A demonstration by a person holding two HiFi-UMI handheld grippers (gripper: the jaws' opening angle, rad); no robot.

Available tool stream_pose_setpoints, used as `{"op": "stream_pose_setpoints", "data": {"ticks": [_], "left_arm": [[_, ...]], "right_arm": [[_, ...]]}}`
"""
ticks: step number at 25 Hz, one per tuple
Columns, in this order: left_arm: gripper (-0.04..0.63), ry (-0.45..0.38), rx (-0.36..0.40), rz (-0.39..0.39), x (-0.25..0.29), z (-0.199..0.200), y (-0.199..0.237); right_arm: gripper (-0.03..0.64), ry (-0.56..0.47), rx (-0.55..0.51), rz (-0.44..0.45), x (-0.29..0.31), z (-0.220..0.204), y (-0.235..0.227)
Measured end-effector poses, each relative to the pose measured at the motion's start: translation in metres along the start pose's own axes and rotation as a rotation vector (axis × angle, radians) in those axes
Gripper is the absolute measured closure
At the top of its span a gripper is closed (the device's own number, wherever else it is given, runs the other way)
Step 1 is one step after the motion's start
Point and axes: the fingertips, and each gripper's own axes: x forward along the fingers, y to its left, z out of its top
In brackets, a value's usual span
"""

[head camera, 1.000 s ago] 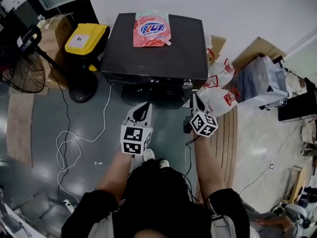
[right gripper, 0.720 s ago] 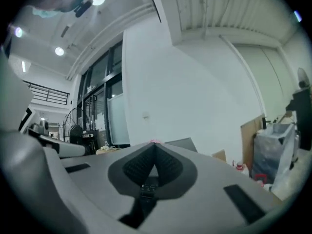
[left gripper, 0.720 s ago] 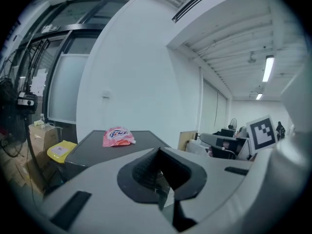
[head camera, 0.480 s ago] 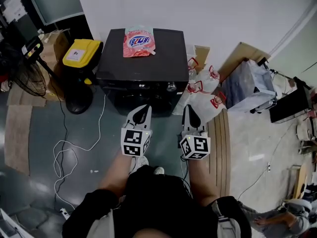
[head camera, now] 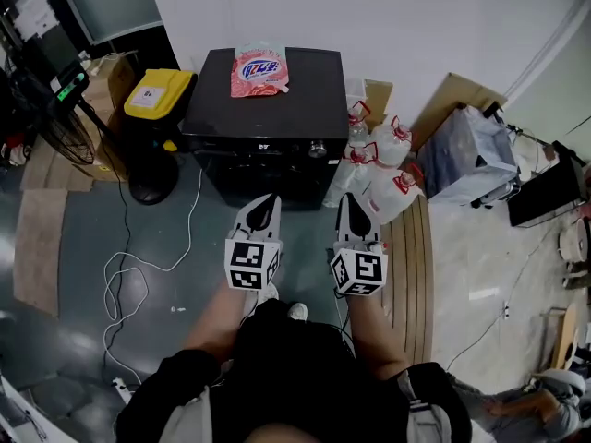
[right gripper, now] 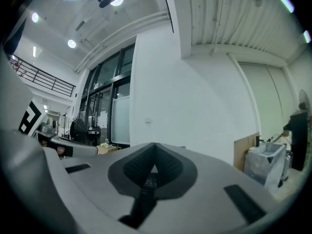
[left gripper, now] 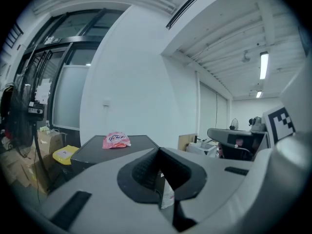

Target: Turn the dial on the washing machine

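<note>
Located dial [head camera: 319, 149] on washing machine [head camera: 277, 100] front, well ahead and slightly left of right gripper [head camera: 345, 206], nearer it than left gripper [head camera: 266, 203]. Noted both jaw pairs pressed together, empty

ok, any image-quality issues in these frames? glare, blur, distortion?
Head view: strong fisheye, wall edges bow; washing machine sharp, sheen on the floor. Left gripper view: round black vignette, ceiling lamp bright, left gripper up close slightly soft. Right gripper view: same vignette, ceiling spots blown out.

The left gripper [head camera: 268, 200] and right gripper [head camera: 346, 201] are closed.
</note>
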Motion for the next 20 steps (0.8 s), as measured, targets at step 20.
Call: {"op": "stream_pose_setpoints", "data": {"ticks": [20], "left_arm": [[0.583,-0.021,0.031,0.022,-0.018,0.02,0.006]], "right_arm": [[0.615,0.001,0.038,0.021,0.003,0.004,0.013]]}}
